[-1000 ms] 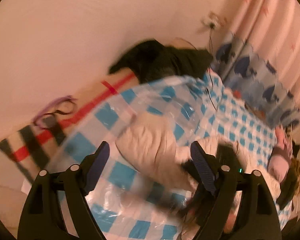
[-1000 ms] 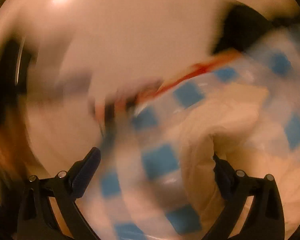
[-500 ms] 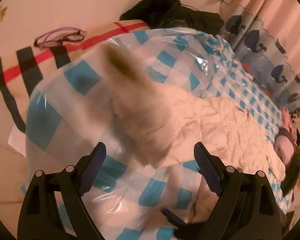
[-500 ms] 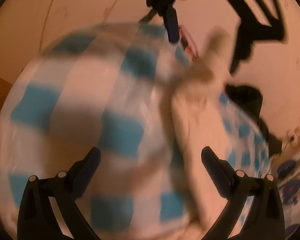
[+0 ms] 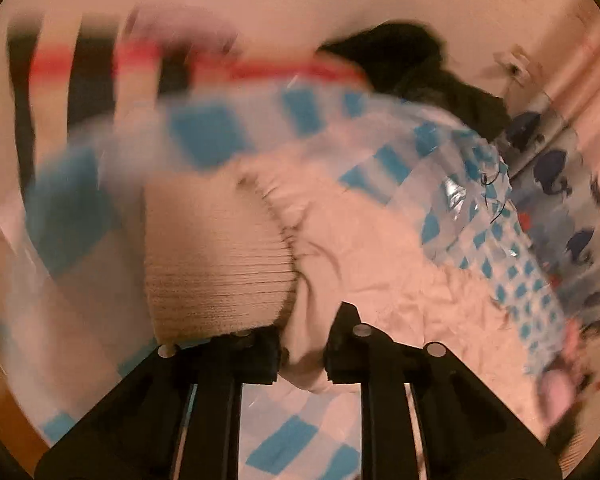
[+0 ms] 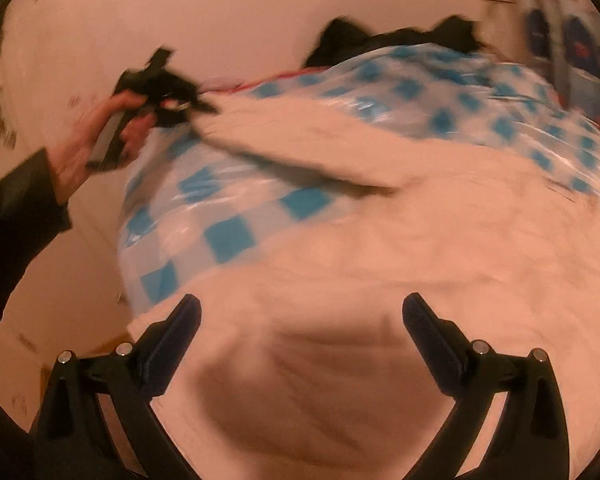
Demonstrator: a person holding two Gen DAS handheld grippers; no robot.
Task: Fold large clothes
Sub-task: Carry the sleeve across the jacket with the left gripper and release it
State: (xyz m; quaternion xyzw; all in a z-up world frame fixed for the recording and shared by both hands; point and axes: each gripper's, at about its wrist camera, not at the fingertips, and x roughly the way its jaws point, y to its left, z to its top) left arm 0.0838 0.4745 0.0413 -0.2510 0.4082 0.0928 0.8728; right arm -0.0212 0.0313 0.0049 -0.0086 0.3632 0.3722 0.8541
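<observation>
Closing since the earlier frames, the left gripper [image 5: 302, 354] now pinches the cream garment [image 5: 380, 264] beside its ribbed cuff [image 5: 216, 264].
Low in the right wrist view, the right gripper [image 6: 300, 320] hovers with jaws spread over the garment, which lies across the blue-checked plastic sheet [image 6: 228, 236]; at upper left a hand [image 6: 96, 136] holds the left gripper on a sleeve end.

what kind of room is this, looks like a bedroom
Probably a bedroom: a bed under a checked plastic sheet, a striped blanket by the wall, and a whale-print curtain. A cream garment lies spread on it.
</observation>
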